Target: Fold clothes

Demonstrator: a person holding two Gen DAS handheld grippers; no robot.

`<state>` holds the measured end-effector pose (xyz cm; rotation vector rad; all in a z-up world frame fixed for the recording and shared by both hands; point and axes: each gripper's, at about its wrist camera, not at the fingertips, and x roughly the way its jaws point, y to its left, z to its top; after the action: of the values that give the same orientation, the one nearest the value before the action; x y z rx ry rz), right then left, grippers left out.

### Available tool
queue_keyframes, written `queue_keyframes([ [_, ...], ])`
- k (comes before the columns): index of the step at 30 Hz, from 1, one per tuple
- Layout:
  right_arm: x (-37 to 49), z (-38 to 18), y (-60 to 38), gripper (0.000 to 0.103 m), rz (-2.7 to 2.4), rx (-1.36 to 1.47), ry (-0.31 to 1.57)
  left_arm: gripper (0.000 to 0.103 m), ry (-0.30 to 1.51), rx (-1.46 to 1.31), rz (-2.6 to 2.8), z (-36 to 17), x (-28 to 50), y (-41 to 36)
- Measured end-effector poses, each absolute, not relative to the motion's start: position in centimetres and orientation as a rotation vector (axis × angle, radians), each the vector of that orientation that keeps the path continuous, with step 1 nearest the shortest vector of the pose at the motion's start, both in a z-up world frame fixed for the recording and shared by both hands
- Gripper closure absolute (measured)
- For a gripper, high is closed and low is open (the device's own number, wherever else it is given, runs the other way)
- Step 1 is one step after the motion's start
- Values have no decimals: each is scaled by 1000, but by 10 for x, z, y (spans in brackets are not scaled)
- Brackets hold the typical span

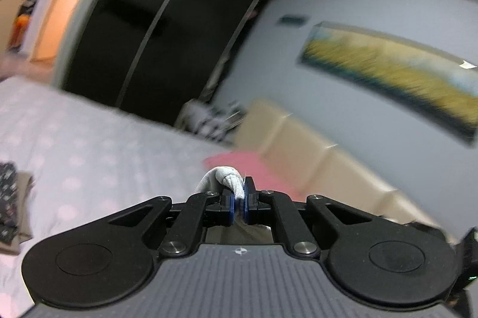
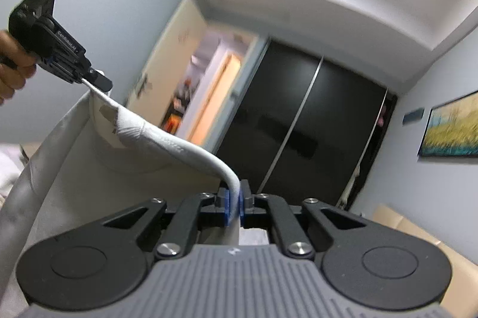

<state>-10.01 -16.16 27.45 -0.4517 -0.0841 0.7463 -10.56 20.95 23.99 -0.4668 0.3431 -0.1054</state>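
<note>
Above the bed (image 1: 89,144), both hand-held grippers pinch the white garment (image 2: 167,141) between them

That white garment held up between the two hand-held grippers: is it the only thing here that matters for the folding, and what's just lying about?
Part of the job:
- white garment
- left hand-held gripper, clamped on it
- right hand-held gripper, clamped on it
- bed, the likely folding surface

Just lying about:
- pink cloth
- dark patterned item
- wardrobe
- painting

Soft indoor light; warm orange glow comes from the open doorway (image 2: 209,85). Background is motion-blurred, especially the yellow landscape painting (image 1: 394,73). Fisheye bends edges.
</note>
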Motion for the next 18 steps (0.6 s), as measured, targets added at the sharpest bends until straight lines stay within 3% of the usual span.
queue_keyframes([
  [11,134,128,-30,96,720,-556,191,99,627,-394,146,79,97,251],
  [18,178,21,10,96,685,-602,363,98,885,-319,190,-32,141,256],
])
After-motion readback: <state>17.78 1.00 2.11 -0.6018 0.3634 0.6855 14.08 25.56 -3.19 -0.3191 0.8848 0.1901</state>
